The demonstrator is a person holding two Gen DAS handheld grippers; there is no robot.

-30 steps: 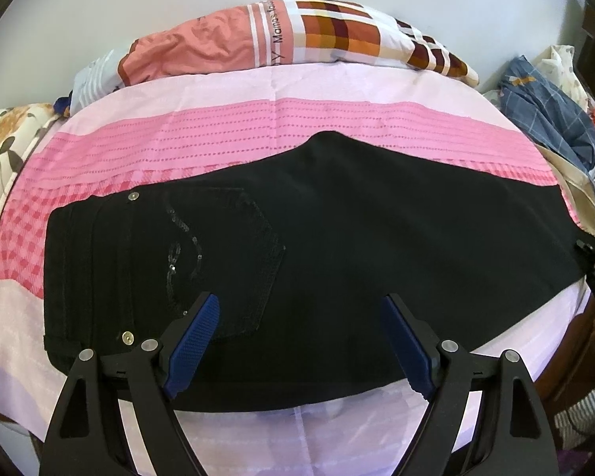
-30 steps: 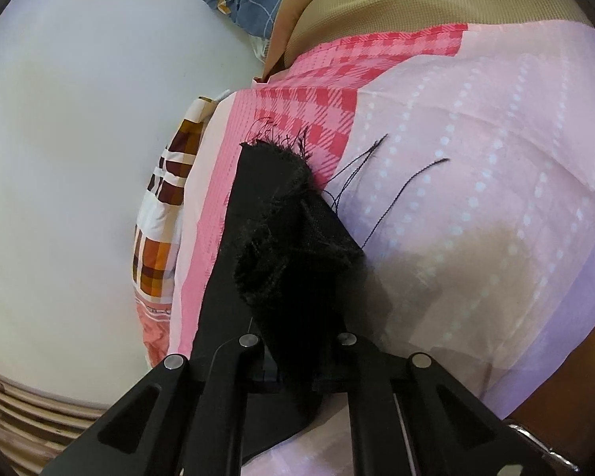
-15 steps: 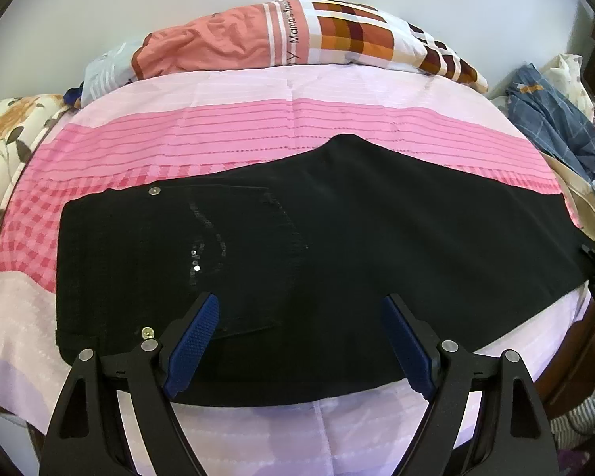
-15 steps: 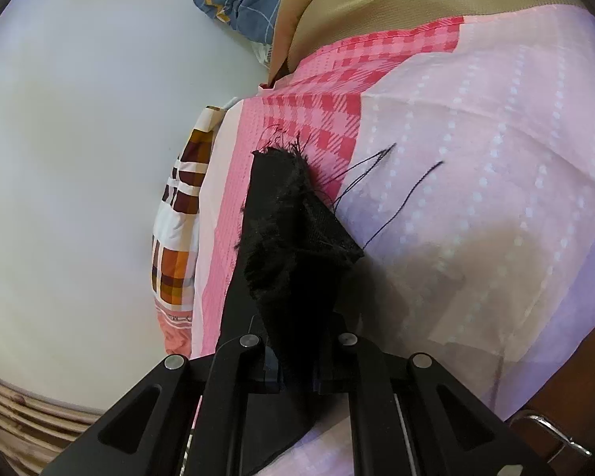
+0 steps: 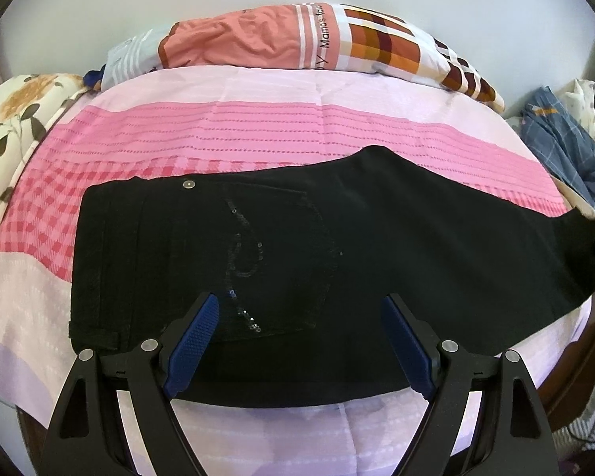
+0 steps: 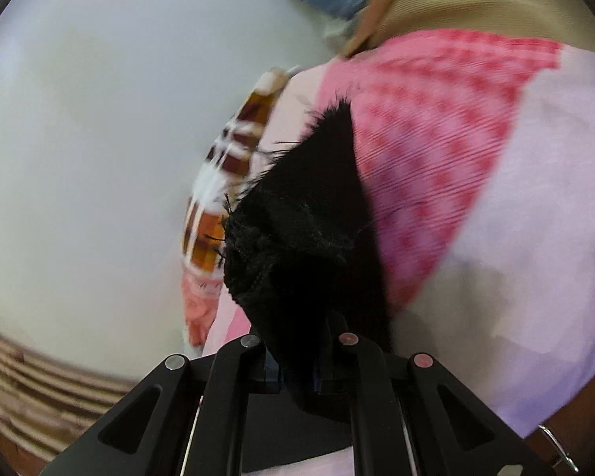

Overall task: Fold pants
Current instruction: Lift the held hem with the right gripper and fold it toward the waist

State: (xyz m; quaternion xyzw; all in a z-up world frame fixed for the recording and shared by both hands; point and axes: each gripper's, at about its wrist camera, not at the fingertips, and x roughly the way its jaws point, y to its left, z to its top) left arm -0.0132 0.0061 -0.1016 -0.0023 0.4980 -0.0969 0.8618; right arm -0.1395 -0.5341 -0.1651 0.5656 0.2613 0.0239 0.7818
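Black pants lie flat across the pink bed sheet, folded lengthwise, waistband at the left, sequinned back pocket facing up, legs running to the right. My left gripper hovers over the near edge by the pocket, open, with nothing between its blue pads. In the right wrist view my right gripper is shut on the frayed leg hem, which bunches up above the fingers, lifted off the sheet. The right gripper itself shows at the far right edge of the left wrist view, at the leg ends.
A patterned pillow lies along the far side against a pale wall. A floral cloth sits at the left. Blue checked clothes are piled at the right. The bed's brown edge shows at the lower right.
My right gripper has risen with the leg hem, lifting it off the sheet; that view is now blurred. The left gripper has drifted slightly, so the pants sit further right in its view.
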